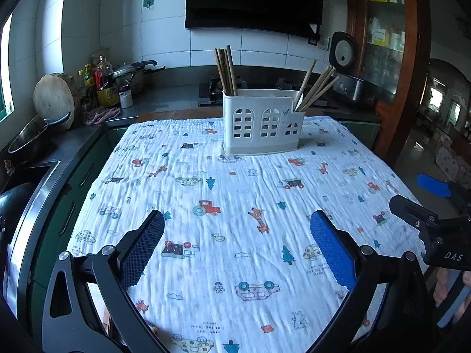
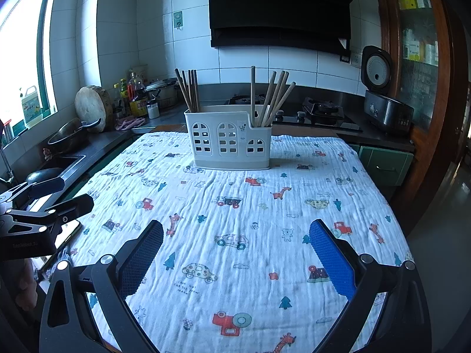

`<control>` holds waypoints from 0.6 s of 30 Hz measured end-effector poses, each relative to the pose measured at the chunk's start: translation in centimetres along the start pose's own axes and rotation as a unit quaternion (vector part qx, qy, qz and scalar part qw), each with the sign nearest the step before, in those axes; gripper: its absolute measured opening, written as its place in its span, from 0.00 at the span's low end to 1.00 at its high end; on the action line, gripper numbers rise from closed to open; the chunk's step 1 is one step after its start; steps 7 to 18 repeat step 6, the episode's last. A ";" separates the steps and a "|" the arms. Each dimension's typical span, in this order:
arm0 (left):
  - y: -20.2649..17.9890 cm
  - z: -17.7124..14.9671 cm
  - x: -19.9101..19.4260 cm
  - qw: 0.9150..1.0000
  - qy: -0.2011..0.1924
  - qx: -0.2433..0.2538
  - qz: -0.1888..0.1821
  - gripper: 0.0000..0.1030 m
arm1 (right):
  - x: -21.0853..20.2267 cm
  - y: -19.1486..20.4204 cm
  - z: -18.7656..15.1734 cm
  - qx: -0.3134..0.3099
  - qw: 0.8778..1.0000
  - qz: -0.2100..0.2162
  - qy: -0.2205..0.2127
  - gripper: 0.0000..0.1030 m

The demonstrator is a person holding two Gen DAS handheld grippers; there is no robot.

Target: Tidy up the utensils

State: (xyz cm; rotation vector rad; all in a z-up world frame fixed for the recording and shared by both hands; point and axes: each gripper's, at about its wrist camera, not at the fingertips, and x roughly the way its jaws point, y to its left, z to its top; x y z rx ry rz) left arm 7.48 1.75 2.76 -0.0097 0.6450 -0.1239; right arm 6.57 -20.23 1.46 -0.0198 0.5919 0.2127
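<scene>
From the left wrist camera, the left gripper (image 1: 237, 241) hung above the near part of the table, its blue-padded fingers spread wide apart with nothing between them. Under it lay a white crinkled cloth printed with cars, giraffes and trees (image 1: 235, 194). At the far end of that cloth stood the white plastic utensil holder with arched window cut-outs (image 1: 263, 123). A bunch of brown wooden chopsticks (image 1: 225, 72) rose nearly upright from its left compartment, and a second bunch of paler chopsticks (image 1: 316, 88) leaned out to the right from the lower right compartment. The right gripper (image 1: 435, 220) showed at the right edge, off the cloth's side.

From the right wrist camera, the right gripper (image 2: 235, 247) likewise hovered over the cloth (image 2: 265, 206), fingers held wide and empty. The holder (image 2: 228, 139) sat well ahead of it, dark chopsticks (image 2: 188, 91) at its left end, lighter ones (image 2: 272, 98) fanned at its right. The left gripper (image 2: 53, 203) appeared at the left edge; whether its fingers were apart could not be told from here.
</scene>
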 end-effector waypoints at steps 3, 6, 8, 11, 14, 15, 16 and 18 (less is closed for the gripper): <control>-0.1 0.0 0.1 1.000 0.000 0.001 -0.002 0.95 | 0.0 -0.1 0.0 0.000 1.000 0.002 -0.001 0.93; -0.3 0.1 0.2 1.000 0.001 0.004 -0.002 0.95 | 0.0 -0.1 0.0 -0.001 1.000 0.002 -0.001 0.93; -0.3 0.1 0.2 1.000 0.001 0.004 -0.002 0.95 | 0.0 -0.1 0.0 -0.001 1.000 0.002 -0.001 0.93; -0.3 0.1 0.2 1.000 0.001 0.004 -0.002 0.95 | 0.0 -0.1 0.0 -0.001 1.000 0.002 -0.001 0.93; -0.3 0.1 0.2 1.000 0.001 0.004 -0.002 0.95 | 0.0 -0.1 0.0 -0.001 1.000 0.002 -0.001 0.93; -0.3 0.1 0.2 1.000 0.001 0.004 -0.002 0.95 | 0.0 -0.1 0.0 -0.001 1.000 0.002 -0.001 0.93; -0.3 0.1 0.2 1.000 0.001 0.004 -0.002 0.95 | 0.0 -0.1 0.0 -0.001 1.000 0.002 -0.001 0.93; -0.3 0.1 0.2 1.000 0.001 0.004 -0.002 0.95 | 0.0 -0.1 0.0 -0.001 1.000 0.002 -0.001 0.93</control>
